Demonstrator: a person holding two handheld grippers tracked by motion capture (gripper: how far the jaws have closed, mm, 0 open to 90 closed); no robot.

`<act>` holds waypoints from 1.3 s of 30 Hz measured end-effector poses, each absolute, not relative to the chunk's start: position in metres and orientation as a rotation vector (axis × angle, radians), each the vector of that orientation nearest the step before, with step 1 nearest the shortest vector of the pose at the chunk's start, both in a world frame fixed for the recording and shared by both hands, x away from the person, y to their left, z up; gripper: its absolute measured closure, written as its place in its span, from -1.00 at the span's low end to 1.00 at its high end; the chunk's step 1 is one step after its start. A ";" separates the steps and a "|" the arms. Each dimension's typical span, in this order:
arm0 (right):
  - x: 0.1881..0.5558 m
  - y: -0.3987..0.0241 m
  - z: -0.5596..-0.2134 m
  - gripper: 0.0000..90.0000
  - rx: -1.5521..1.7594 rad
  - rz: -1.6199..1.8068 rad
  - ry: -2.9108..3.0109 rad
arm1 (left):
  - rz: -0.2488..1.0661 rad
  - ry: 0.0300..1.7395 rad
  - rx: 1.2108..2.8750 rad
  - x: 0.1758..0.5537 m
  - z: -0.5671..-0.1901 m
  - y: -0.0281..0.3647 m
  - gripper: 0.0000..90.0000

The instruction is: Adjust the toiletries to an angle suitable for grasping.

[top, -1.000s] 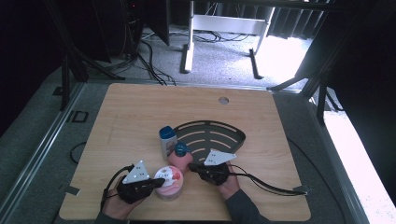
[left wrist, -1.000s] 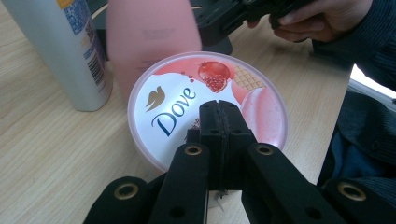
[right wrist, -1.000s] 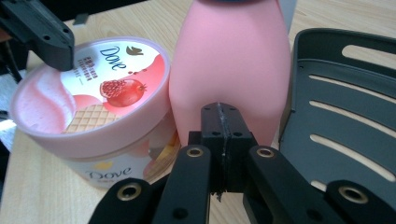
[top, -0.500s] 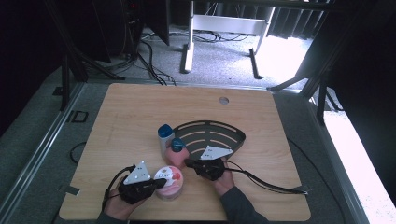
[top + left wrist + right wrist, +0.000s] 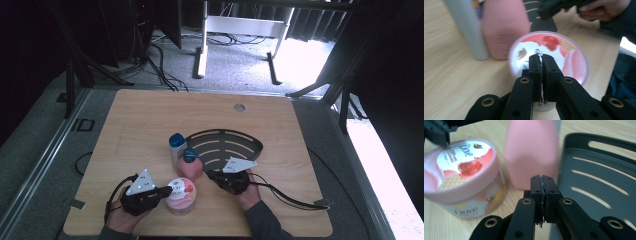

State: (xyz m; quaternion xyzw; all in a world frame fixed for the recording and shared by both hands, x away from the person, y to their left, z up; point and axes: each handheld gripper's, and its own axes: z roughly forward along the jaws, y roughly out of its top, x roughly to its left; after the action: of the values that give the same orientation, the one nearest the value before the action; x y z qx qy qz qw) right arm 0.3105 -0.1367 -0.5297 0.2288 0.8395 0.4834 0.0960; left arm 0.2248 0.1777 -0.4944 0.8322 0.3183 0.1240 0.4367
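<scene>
— Tub first: our pink cream tub (image 5: 181, 194) stands upright near the front edge of the worktop (image 5: 150, 120), lid on, with the left tongs (image 5: 161, 191) right at its side. In the left gripper view those tongs (image 5: 541, 60) hang over the lid, and the jaws sit together with nothing between them.

— So we are not gripping it yet?

— No. We judge this to be the approach, before any grasp. Just behind the tub stands the pink bottle (image 5: 190, 165) with its blue cap, and behind that a grey bottle (image 5: 176, 149), the two touching or nearly so.

— And our other hand?

— The right tongs (image 5: 210, 175) rest by the near rim of the black slotted tray (image 5: 235, 137), pointing at the pink bottle. In the right gripper view the right tongs (image 5: 541, 180) are closed too, empty, with the bottle (image 5: 531, 152) straight ahead, the tub (image 5: 461, 175) off to one side and the tray (image 5: 599, 182) on the other.

— What does the next move call for, then?

— We would say the jaws must part wide first. The tub is broad, so the left tongs may do better on its rim than across its body. The bottles stand close together, so whichever we take should be lifted clear without knocking its neighbour.
</scene>
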 end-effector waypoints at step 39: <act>0.263 -0.204 -0.532 0.81 0.738 1.359 2.479 | 0.251 0.846 2.193 0.218 -0.520 0.186 0.98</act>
State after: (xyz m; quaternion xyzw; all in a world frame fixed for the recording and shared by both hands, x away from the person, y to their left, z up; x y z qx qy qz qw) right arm 0.2634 -0.2041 -0.5320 0.2509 0.8434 0.4622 0.1098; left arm 0.2179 0.1859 -0.5201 0.8584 0.3313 0.0983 0.3791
